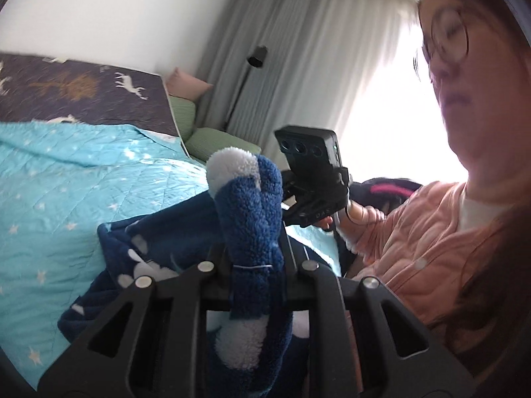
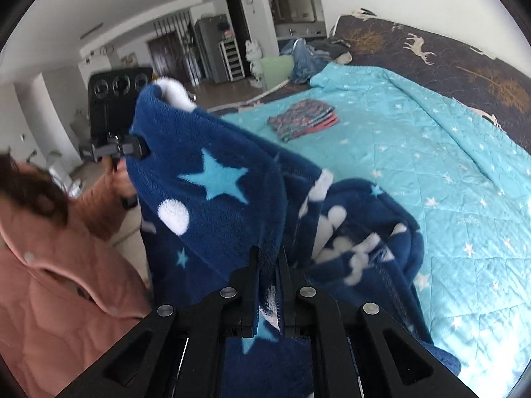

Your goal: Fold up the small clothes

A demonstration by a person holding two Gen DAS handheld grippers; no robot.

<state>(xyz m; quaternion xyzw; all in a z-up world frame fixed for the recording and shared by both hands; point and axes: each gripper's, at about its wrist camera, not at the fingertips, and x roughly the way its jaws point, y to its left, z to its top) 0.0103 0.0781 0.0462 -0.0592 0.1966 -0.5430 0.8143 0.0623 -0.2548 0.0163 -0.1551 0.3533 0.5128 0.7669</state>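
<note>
A dark blue fleece garment [image 2: 212,179] with light blue stars and white spots hangs lifted over the bed, its lower part bunched on the turquoise quilt [image 2: 431,152]. In the right wrist view my right gripper [image 2: 268,255] is shut on a fold of the fleece. In the left wrist view my left gripper [image 1: 254,248] is shut on a blue and white edge of the same garment [image 1: 247,205]. The right gripper's black housing [image 1: 308,156] shows just behind that edge, and the left gripper's housing [image 2: 113,106] sits at the fleece's upper left corner. The fleece hides both far sets of fingertips.
A folded stack of patterned clothes [image 2: 303,119] lies further up the quilt. A dark deer-print cover [image 2: 448,53] spreads behind it. The person in a pink quilted jacket [image 1: 431,232] stands close by the bed. Green cushions [image 1: 219,139], a floor lamp [image 1: 257,56] and grey curtains stand beyond.
</note>
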